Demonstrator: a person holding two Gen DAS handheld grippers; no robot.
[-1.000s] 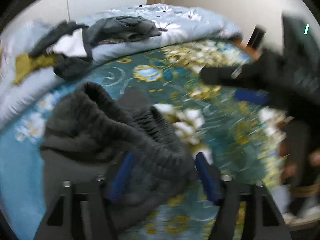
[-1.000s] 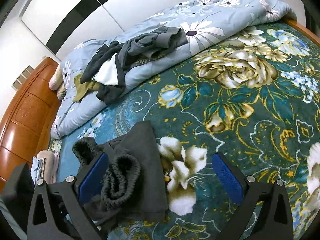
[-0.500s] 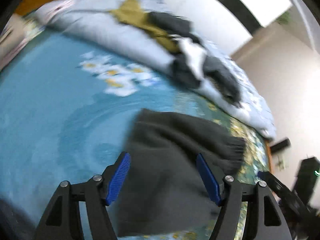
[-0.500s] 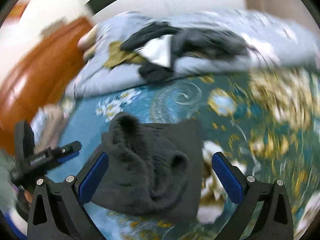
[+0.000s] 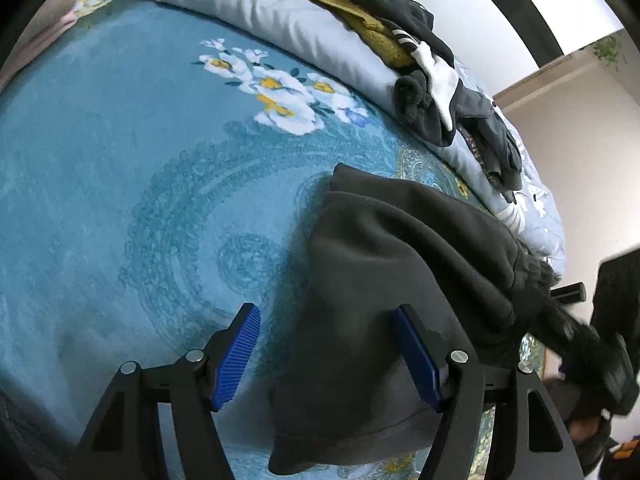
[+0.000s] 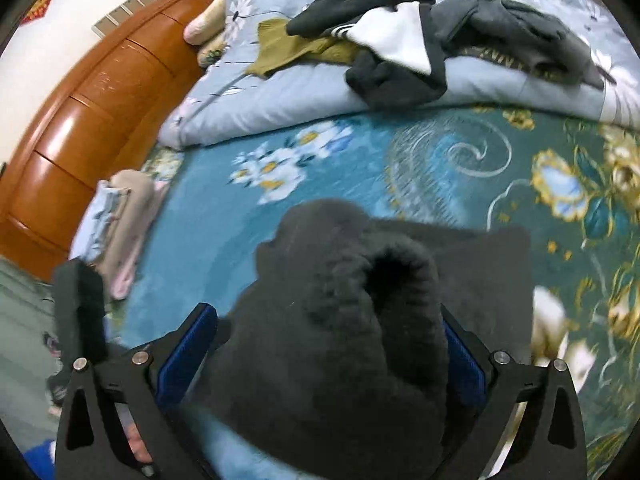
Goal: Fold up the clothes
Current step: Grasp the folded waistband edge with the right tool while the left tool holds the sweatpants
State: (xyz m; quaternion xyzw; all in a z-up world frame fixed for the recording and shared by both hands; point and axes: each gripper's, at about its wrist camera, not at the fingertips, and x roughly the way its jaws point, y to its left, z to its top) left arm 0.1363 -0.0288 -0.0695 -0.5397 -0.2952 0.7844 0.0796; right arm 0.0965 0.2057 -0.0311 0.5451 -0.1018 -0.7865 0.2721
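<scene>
Both spread wide, the left hand-held gripper (image 5: 326, 354) and right hand-held gripper (image 6: 328, 354) straddle the dark grey sweatpants (image 5: 400, 280) on the bed (image 5: 120, 160), apparently to smooth a fold.

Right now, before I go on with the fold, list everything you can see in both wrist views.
dark grey garment: one, charcoal, bunched on the teal blanket, between both grippers' fingers
teal floral blanket: one, teal with white and gold flowers, covering the bed
pale blue quilt: one, light blue with flowers, rolled along the far side of the bed
clothes pile: one heap, black, grey, white and olive pieces, on the quilt
wooden headboard: one, orange-brown, at the bed's left end in the right wrist view
folded pink and blue textiles: small stack, near the headboard
left gripper: black with blue pads, jaws apart
right gripper: black with blue pads, jaws apart around the garment
</scene>
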